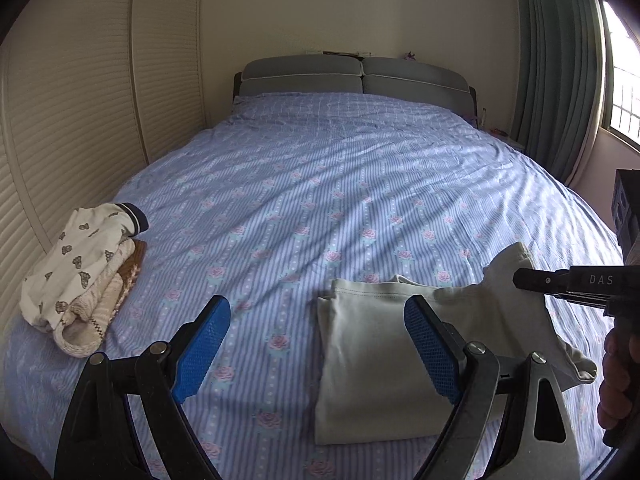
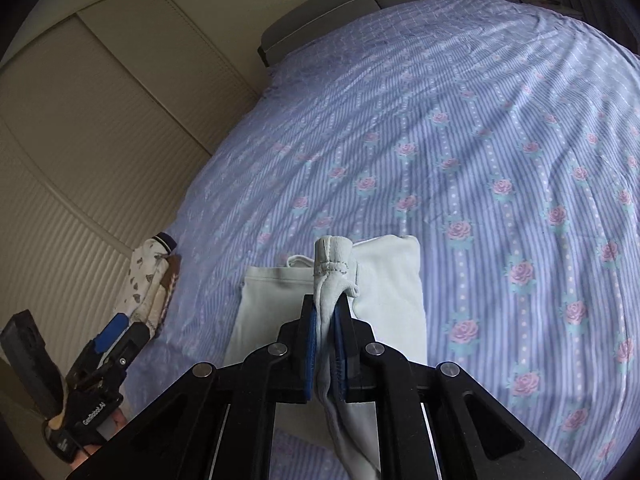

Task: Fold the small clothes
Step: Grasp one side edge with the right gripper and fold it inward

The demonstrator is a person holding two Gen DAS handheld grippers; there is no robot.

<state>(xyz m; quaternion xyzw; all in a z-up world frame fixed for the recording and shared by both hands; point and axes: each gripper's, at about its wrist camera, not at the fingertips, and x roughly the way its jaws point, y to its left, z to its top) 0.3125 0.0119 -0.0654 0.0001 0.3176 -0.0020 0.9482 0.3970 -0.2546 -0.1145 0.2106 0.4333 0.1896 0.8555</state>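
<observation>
A pale grey-white small garment (image 1: 368,360) lies partly folded on the bed's near side; it also shows in the right wrist view (image 2: 392,280). My right gripper (image 2: 326,312) is shut on a bunched edge of that garment and lifts it a little off the bed. In the left wrist view the right gripper (image 1: 520,280) enters from the right with the cloth draped over it. My left gripper (image 1: 316,320) is open and empty, hovering just above the bed, its right finger over the garment's left part.
A pile of folded small clothes (image 1: 80,272), cream with bear print on top, sits at the bed's left edge by the louvred wardrobe doors (image 1: 80,120). The blue floral bedsheet (image 1: 340,184) stretches to the grey headboard (image 1: 356,76). A curtain and window are at right.
</observation>
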